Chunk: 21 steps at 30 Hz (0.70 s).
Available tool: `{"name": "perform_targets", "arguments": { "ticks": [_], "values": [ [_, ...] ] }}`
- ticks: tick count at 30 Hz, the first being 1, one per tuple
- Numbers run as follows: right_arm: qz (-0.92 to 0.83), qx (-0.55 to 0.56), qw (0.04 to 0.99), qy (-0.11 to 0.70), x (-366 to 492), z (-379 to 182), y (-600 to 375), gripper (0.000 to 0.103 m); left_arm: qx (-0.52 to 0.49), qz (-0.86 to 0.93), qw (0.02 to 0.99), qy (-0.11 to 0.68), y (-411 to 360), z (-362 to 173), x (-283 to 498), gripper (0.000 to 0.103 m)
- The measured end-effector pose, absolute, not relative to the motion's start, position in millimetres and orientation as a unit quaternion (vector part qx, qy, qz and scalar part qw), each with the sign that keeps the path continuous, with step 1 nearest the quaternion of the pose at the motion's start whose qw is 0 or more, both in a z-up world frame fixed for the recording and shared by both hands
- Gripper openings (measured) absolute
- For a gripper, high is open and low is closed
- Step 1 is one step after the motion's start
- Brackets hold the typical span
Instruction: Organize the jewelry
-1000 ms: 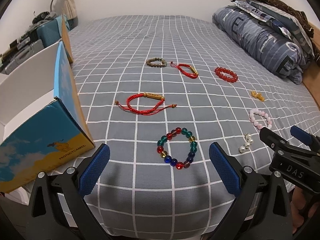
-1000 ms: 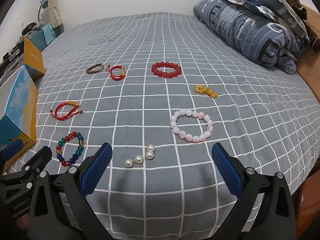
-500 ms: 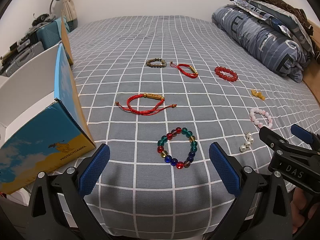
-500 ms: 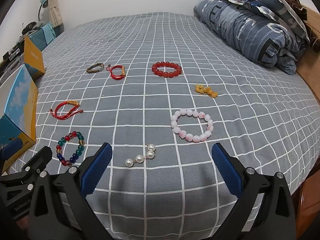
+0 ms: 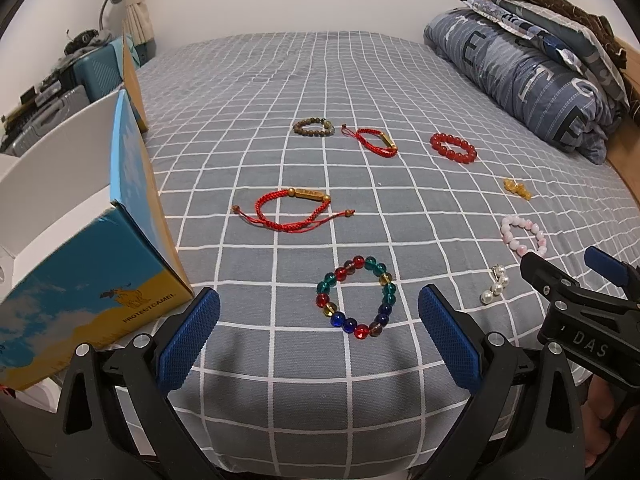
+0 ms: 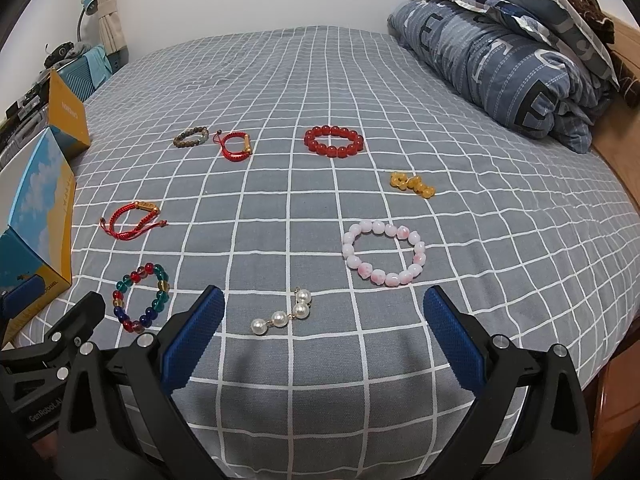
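On the bed, the pearl strand runs left-right; both claws, left and right, gape empty.

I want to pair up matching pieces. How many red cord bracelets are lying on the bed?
2. One red cord bracelet lies near the blue box, beyond the multicolored bead bracelet. The other lies farther back, between the brown bead bracelet and the red bead bracelet. Neither appears hidden.

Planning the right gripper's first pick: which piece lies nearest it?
The white pearl piece, lying just ahead of the open right gripper; every bracelet lies farther off.
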State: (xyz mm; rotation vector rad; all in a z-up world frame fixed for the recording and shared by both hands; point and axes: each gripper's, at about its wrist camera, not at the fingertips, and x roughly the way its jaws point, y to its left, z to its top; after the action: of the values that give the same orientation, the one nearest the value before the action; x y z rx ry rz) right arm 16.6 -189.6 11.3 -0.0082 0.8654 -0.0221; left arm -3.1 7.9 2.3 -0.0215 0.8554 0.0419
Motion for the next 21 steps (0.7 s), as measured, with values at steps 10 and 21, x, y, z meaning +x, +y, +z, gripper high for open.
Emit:
{"name": "perform_targets", "arguments": {
  "ticks": [10,21],
  "values": [
    [-0.013,-0.017,0.920,0.391,29,60,-192,0.096,-0.015,0.003,0.906,0.423,3,23,22,0.097],
    [-0.037,-0.005,0.908,0.418,83,49,-224,0.096,-0.011,0.005,0.899,0.437,9,27,91,0.097]
  ]
}}
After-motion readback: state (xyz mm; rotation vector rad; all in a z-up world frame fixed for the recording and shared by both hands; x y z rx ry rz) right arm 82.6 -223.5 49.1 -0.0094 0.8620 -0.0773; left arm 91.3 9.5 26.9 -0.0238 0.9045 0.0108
